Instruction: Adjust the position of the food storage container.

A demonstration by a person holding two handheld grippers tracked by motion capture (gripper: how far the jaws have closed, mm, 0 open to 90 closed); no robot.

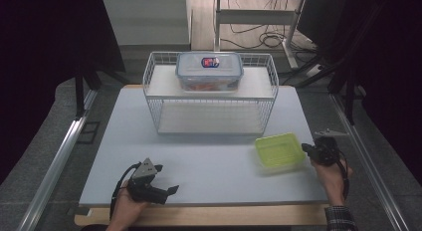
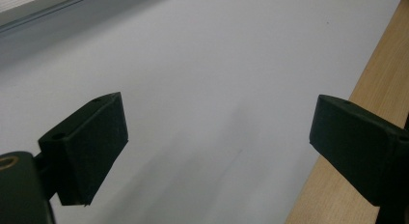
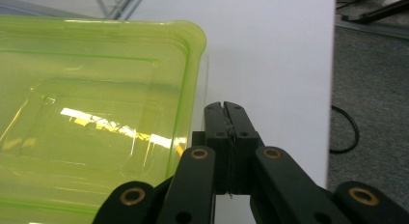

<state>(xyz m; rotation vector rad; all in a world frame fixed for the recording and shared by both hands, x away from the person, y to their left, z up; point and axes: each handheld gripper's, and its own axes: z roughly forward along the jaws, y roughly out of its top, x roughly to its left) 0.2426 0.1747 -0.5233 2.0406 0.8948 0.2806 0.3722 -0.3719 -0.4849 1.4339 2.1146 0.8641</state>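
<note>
- Yellow-green translucent plastic container (image 1: 279, 151): we find it lying flat on the white table top (image 1: 209, 156), in front of the wire rack's right end and just clear of it, near the table's right edge.
- Right gripper (image 1: 309, 150): we see it held at the container's right side, level with its rim. In the right gripper view the container (image 3: 96, 118) takes up the left, and the right gripper (image 3: 224, 107) has its jaws pressed together. A thin clear edge seems to sit between them; whether it is pinched we cannot tell.
- Left gripper (image 1: 166, 177): it sits well left of the container, near the table's front edge. Its jaws are spread wide with nothing between them, over bare white surface in the left gripper view (image 2: 219, 137).
- Wire rack (image 1: 211, 99): white, two levels, behind the container at the table's far side.
- Clear lidded box (image 1: 209, 70): it stands on the rack's upper shelf, behind and to the left of the container. Its lid carries a red-and-blue label; the lettering is too small for us to read.
- Open room: the white top lies bare from the container leftward to the left gripper. A wooden strip (image 2: 366, 98) borders the front edge, closer to us than the container.
</note>
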